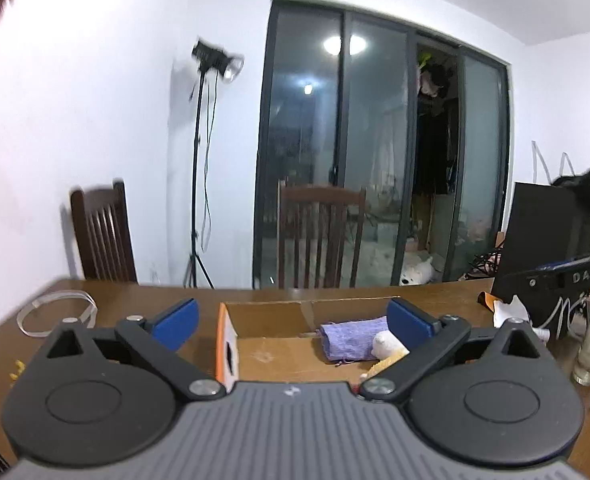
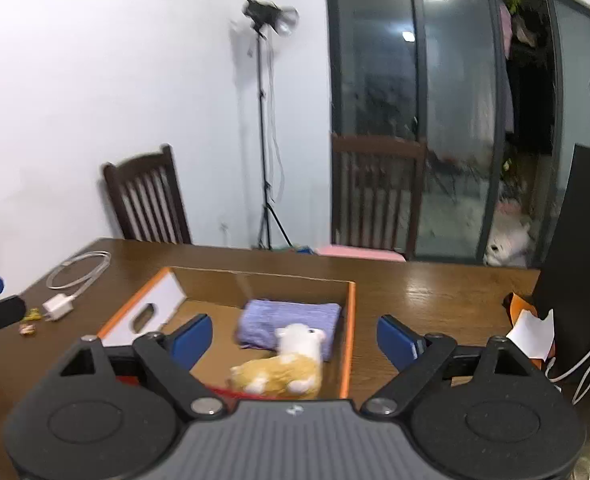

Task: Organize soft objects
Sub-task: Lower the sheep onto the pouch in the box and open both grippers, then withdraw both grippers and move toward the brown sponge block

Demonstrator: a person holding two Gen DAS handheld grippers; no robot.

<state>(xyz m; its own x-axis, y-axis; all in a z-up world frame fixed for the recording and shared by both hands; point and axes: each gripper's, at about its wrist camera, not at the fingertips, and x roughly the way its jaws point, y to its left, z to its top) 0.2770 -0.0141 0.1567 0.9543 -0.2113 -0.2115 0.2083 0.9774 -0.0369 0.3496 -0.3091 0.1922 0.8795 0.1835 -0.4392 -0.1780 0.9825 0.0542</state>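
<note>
Box: open orange-edged cardboard box [image 2: 347, 320] holds folded purple towel [image 2: 291, 318], touching yellow-and-white plush toy [image 2: 291, 364].
Grippers: left gripper [image 1: 291, 322], right gripper [image 2: 293, 338] both spread wide, empty.
Surface: brown wooden counter [image 2: 435, 292].

Folded purple cloth [image 2: 289, 322] flat in cardboard box [image 2: 347, 344], yellow-white plush toy [image 2: 285, 366] lying against it

Both cameras sit low over the wooden table [image 1: 335, 294], each looking forward across it toward the white wall and glass doors [image 2: 447, 112]. The left wrist view sits close behind the cardboard box [image 1: 279, 354], nearly level with its rim. The right wrist view stands higher and looks down into the same box [image 2: 351, 320]. Both share the box, two chairs, the light stand [image 1: 199, 160] and the doors
</note>
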